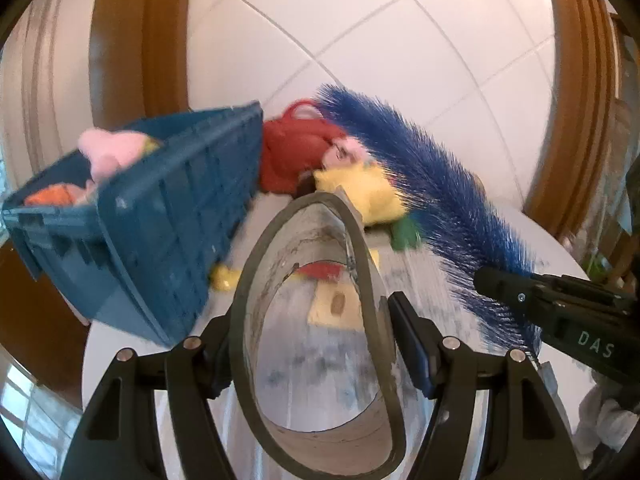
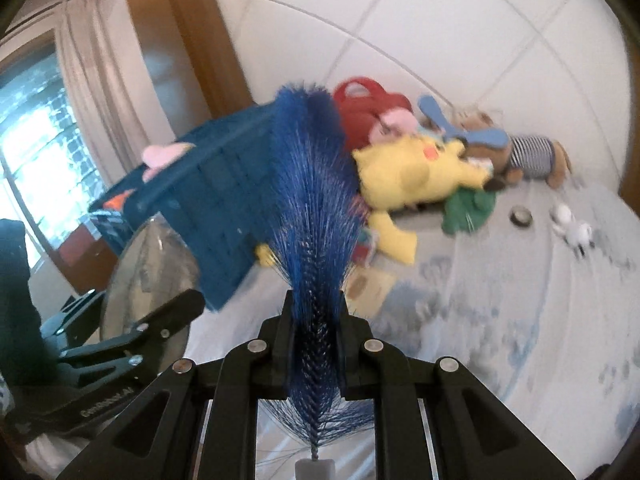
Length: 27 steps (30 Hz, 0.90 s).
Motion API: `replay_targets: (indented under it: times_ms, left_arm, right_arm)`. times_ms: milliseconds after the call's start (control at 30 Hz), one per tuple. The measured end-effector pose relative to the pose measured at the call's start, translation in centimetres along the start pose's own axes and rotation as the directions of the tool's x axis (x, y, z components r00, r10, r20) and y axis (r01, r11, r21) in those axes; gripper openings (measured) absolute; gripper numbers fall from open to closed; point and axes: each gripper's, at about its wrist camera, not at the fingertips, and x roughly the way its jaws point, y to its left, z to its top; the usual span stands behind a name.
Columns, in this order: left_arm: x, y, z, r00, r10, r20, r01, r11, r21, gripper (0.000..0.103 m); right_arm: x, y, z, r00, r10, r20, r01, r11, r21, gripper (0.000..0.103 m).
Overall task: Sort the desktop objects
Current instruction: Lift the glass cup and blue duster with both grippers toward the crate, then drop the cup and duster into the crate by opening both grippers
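A big grey tape roll (image 1: 320, 436) stands on edge between the fingers of my left gripper (image 1: 312, 332), which is shut on it above the table. My right gripper (image 2: 316, 320) is shut on the wire stem of a blue bottle brush (image 2: 316, 184), whose bristles point up and away. In the left wrist view the brush (image 1: 420, 168) arcs across the right side, with the right gripper (image 1: 496, 284) at its base. A blue slatted basket (image 1: 168, 216) sits to the left, holding a pink plush (image 1: 112, 148) and something orange. The right wrist view shows the left gripper (image 2: 160, 320) and roll (image 2: 152, 264) beside the basket (image 2: 224, 184).
Against the tiled wall lie a red bag (image 2: 360, 108), a yellow plush (image 2: 416, 168), a green toy (image 2: 468, 204) and a striped-shirt bear (image 2: 528, 152). A small tape ring (image 2: 521, 216), white figures (image 2: 572, 228) and a beige card (image 2: 372, 284) rest on the blue-patterned tablecloth (image 2: 500, 320).
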Motion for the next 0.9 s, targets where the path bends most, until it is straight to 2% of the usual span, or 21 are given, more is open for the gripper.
replay_targets:
  times_ms: [167,333,500,733,900]
  left_arm:
    - [-0.8,0.8,3.7,0.997,0.032,0.065,-0.031,0.999,-0.01,0.067]
    - [-1.6,4.2,7.7,0.989,0.091,0.119,-0.087,0.996,-0.035,0.067]
    - [-1.3,10.8,11.3,0.975,0.164,0.152,-0.157,0.986,-0.057,0.067]
    - [0.6,22.7,15.9,0.956,0.245,0.16,-0.237,0.969,-0.065,0.067]
    - [4.5,29.4,17.5,0.96,0.265,0.093,-0.261,0.964,-0.051,0.067]
  right_arm:
    - [0.0,1.3,4.3,0.997,0.064,0.041,-0.061,0.996,-0.059,0.015]
    - [1.7,5.5,8.6,0.989,0.135,0.068,-0.127,0.986,-0.109,0.015]
    - [3.4,9.8,12.9,0.974,0.206,0.09,-0.19,0.969,-0.158,0.015]
    - [9.6,18.6,19.8,0.932,0.346,0.111,-0.333,0.935,-0.122,0.015]
    - [16.1,23.4,22.9,0.928,0.359,0.098,-0.355,0.933,-0.049,0.016]
